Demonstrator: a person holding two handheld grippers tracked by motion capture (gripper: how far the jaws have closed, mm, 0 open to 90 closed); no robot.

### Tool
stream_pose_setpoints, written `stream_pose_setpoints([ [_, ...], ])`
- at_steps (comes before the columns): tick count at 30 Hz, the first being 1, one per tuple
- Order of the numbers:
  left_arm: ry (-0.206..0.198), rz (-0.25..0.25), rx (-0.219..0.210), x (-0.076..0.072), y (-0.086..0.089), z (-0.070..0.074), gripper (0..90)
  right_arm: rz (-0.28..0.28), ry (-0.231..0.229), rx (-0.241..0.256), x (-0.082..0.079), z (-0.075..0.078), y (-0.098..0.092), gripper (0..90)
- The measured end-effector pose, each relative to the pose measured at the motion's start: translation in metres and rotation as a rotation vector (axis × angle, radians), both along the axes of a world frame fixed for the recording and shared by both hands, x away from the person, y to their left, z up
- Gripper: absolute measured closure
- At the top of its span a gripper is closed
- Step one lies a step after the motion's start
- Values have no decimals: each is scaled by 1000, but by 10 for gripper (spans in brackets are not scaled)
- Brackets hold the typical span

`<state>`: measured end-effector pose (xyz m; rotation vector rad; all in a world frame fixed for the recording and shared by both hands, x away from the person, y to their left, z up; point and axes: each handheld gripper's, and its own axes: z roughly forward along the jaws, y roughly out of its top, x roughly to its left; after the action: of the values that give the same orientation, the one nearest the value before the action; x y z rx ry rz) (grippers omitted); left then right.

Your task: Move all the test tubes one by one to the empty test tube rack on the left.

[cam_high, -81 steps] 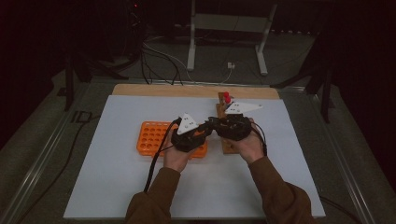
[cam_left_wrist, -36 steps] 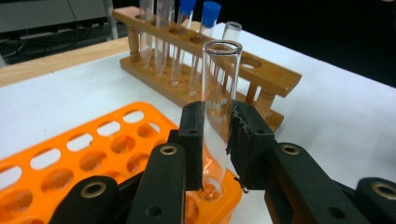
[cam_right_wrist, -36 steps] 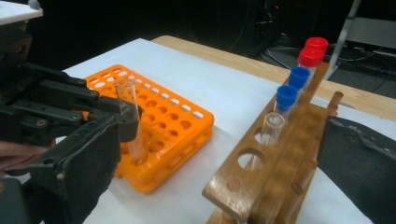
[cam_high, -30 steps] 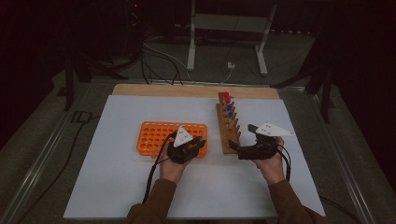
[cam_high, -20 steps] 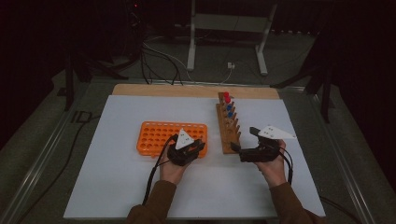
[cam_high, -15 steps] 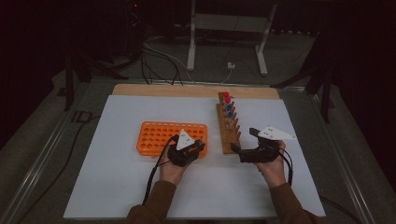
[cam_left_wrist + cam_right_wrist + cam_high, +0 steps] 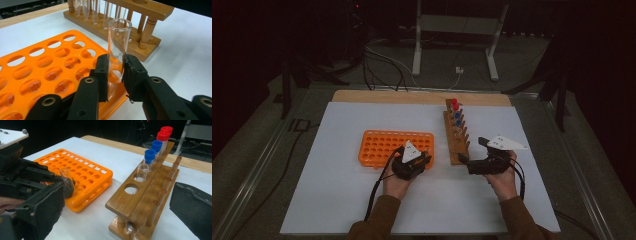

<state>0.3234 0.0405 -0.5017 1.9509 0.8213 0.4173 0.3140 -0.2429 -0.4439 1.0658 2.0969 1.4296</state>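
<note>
Glass tube (image 7: 117,47) entering orange rack (image 7: 45,72) corner hole, clamped by left hand-held gripper (image 7: 115,72).

the high view looks forward and down from above the person's side, far enough to take in the whole white tabletop (image 7: 337,200) and the dark floor past it. the left tool (image 7: 116,72) view sits low and very close, facing across the orange rack (image 7: 42,75) at lower left of its frame toward the wooden rack (image 7: 130,15) along the top. the right tool (image 7: 117,202) view sits low too, facing along the wooden rack (image 7: 140,195) at right, the orange rack (image 7: 82,175) centre left. all three share both racks.
</note>
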Motion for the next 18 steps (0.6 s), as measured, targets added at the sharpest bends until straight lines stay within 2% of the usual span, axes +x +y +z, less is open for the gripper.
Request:
stream_pose_setpoints([
  [3, 5, 6, -8, 0, 1, 0, 580, 0, 0, 0, 0, 0, 0, 0],
  [4, 6, 11, -18, 0, 3, 1, 580, 0, 0, 0, 0, 0, 0, 0],
  [7, 10, 23, -30, -2, 8, 4, 470, -2, -1, 0, 0, 1, -1, 0],
  [15, -12, 90, -66, -10, 31, 22, 180, -7, -5, -4, 4, 3, -2, 0],
  [16, -9, 99, -71, -10, 34, 24, 180, -7, -5, -4, 4, 3, -2, 0],
  [17, -12, 106, -76, -11, 38, 27, 120, -7, -7, -5, 6, 5, -1, 0],
  [18, -12, 115, -83, -11, 42, 29, 120, -7, -7, -5, 6, 5, -1, 0],
])
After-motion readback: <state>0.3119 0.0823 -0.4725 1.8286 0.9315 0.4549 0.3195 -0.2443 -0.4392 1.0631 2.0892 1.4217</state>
